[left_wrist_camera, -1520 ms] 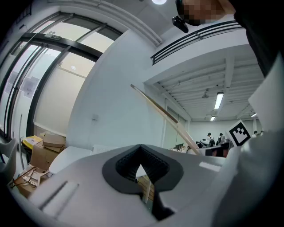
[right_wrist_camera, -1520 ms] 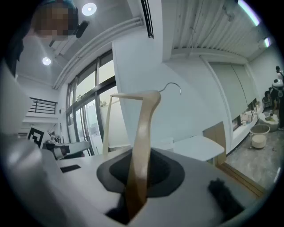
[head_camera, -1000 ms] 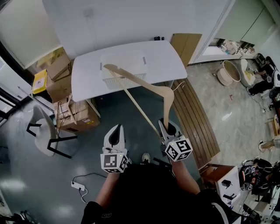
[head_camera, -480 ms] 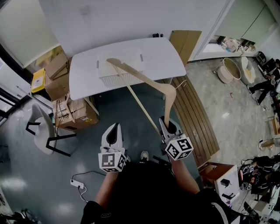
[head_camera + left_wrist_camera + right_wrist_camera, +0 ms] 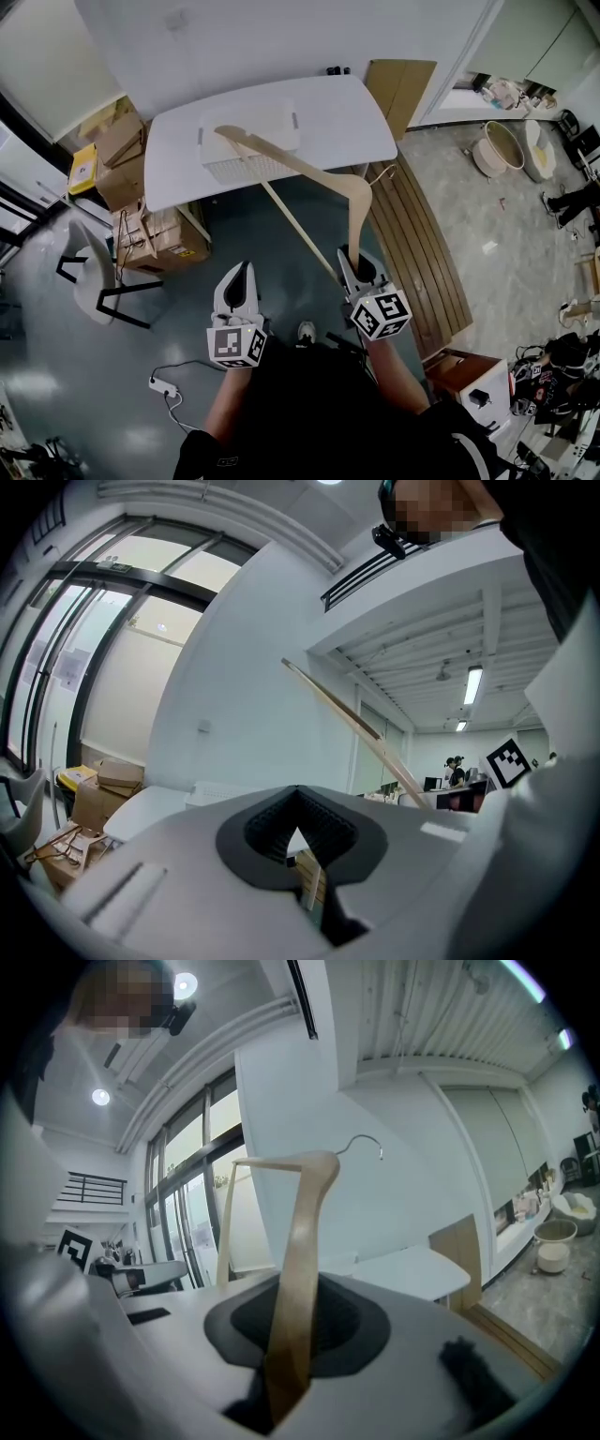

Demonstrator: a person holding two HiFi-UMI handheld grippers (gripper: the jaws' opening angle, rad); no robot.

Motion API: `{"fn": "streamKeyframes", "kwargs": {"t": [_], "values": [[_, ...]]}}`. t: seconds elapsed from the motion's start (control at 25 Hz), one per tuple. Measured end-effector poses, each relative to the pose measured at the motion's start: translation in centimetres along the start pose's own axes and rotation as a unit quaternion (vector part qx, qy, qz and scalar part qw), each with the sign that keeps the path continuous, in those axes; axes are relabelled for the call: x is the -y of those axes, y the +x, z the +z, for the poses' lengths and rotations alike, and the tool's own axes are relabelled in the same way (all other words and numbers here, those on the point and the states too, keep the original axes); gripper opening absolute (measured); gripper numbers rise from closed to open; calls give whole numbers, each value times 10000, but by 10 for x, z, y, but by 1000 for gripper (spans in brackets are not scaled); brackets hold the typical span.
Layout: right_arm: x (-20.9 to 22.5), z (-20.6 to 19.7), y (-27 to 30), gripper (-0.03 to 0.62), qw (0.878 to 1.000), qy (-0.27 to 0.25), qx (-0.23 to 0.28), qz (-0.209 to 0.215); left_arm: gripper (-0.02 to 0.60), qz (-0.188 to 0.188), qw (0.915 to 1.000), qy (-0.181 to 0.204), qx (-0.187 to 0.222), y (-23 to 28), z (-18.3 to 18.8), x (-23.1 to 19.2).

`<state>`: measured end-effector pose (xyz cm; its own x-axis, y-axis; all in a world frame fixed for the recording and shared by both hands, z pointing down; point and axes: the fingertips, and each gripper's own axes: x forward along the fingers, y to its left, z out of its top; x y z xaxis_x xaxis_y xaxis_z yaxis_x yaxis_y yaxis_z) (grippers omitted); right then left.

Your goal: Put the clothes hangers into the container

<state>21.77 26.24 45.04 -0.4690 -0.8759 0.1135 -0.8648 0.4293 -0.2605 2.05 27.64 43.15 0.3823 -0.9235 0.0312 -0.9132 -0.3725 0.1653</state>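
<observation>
Floor (image 5: 234, 234); hanger (image 5: 291, 159) in right hand-held gripper (image 5: 356, 258)

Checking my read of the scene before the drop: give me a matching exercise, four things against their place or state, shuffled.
Things:
1. hanger
2. basket
3. left gripper
4. chair

Place or state:
A. on the table
B. shut, nothing in it
C. on the floor, left of the table
D. clamped in the right gripper

Pairs: 1-D, 2-A, 3-B, 4-C
</observation>
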Motion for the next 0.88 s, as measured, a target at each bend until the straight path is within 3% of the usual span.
{"fn": "streamKeyframes", "kwargs": {"t": [0.4, 0.64, 0.88], "values": [[18, 4, 23, 64, 9999, 3, -43, 142, 6, 293, 9995, 49, -65, 14, -3, -10], [27, 1, 49, 64, 10000, 0, -81, 45, 6, 214, 9998, -35, -47, 45, -9, -27], [31, 15, 94, 64, 9999, -138, -104, 4, 6, 164, 9999, -24, 48, 88, 9, -58]]}}
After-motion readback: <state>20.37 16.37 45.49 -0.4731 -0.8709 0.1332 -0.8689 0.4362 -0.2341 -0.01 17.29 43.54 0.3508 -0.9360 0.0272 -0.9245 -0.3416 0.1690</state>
